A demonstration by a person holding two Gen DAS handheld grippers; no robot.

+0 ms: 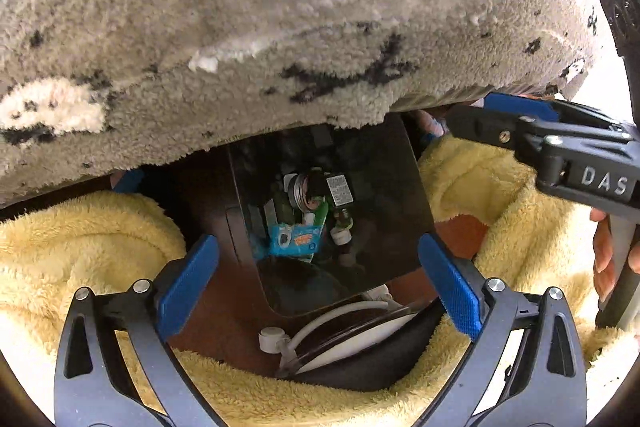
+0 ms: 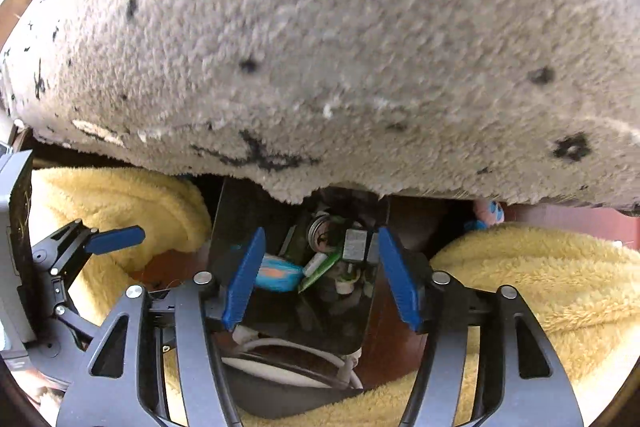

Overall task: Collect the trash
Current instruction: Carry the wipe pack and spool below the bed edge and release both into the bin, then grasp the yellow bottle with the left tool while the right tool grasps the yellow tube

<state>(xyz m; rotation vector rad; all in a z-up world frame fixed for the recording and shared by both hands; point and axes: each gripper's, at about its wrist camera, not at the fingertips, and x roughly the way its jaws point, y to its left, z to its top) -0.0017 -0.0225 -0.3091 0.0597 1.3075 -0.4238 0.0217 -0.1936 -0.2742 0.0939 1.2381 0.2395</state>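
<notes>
Blue pads frame both views from the bottom edge; the left gripper (image 1: 319,279) stands with its jaws spread wide and nothing between them, and the right gripper (image 2: 321,277) has its jaws parted at a middling width, likewise gripping nothing; both point steeply down over a dark bin (image 1: 400,195) whose mouth sits directly beneath them. Inside the bin lies the collected trash: a blue wrapper (image 1: 295,239), a green packet (image 1: 321,214), a round metal can (image 1: 301,189) and a small black box with a white label (image 1: 339,189).

By my reading the step in hand is the drop; both sets of jaws are empty above the bin, so something has likely been let go into it; the next move calls for lifting clear of the bin's rim and turning out toward whatever litter is left, none of which I can pick out on the grey rug (image 1: 280,7) or the yellow blanket (image 1: 80,247).

Only the left wrist view shows the right gripper (image 1: 486,117) from the side, with a bare hand (image 1: 604,255) on its handle, plus a white cable (image 1: 340,315) plainly beside the bin; only the right wrist view shows a pink and blue toy (image 2: 489,213) at the rug's edge.
</notes>
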